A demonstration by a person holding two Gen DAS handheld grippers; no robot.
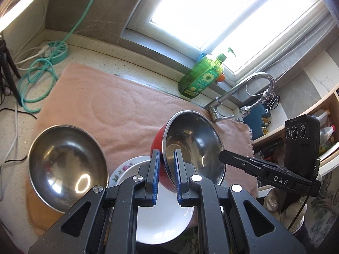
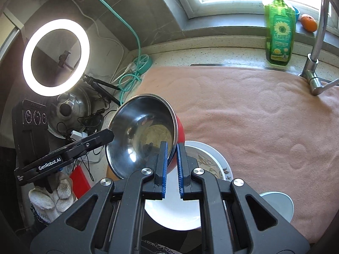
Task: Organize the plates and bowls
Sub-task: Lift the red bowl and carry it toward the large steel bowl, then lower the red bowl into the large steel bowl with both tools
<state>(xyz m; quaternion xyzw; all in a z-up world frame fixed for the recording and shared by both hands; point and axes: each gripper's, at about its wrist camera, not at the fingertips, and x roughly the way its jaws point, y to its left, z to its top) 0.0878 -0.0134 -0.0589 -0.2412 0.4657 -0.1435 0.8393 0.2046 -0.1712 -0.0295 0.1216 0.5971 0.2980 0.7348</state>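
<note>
Both grippers are shut on the rim of one red bowl with a steel inside (image 1: 190,144) (image 2: 146,133), held tilted above the pink towel (image 1: 118,110) (image 2: 264,114). My left gripper (image 1: 166,167) pinches one side of the rim and my right gripper (image 2: 172,160) the opposite side. Under the bowl sits a white plate (image 1: 163,224) (image 2: 171,216) on a floral plate (image 1: 125,169) (image 2: 214,165). A larger steel bowl (image 1: 65,165) rests on the towel to the left in the left wrist view. A grey dish (image 2: 281,205) lies at the lower right.
A green dish soap bottle (image 1: 201,76) (image 2: 279,33) and a faucet (image 1: 252,84) (image 2: 317,48) stand at the back by the window. A ring light (image 2: 56,57), a pot lid (image 2: 72,110) and cables (image 1: 36,80) crowd the left counter. Shelves with bottles (image 1: 322,131) are at right.
</note>
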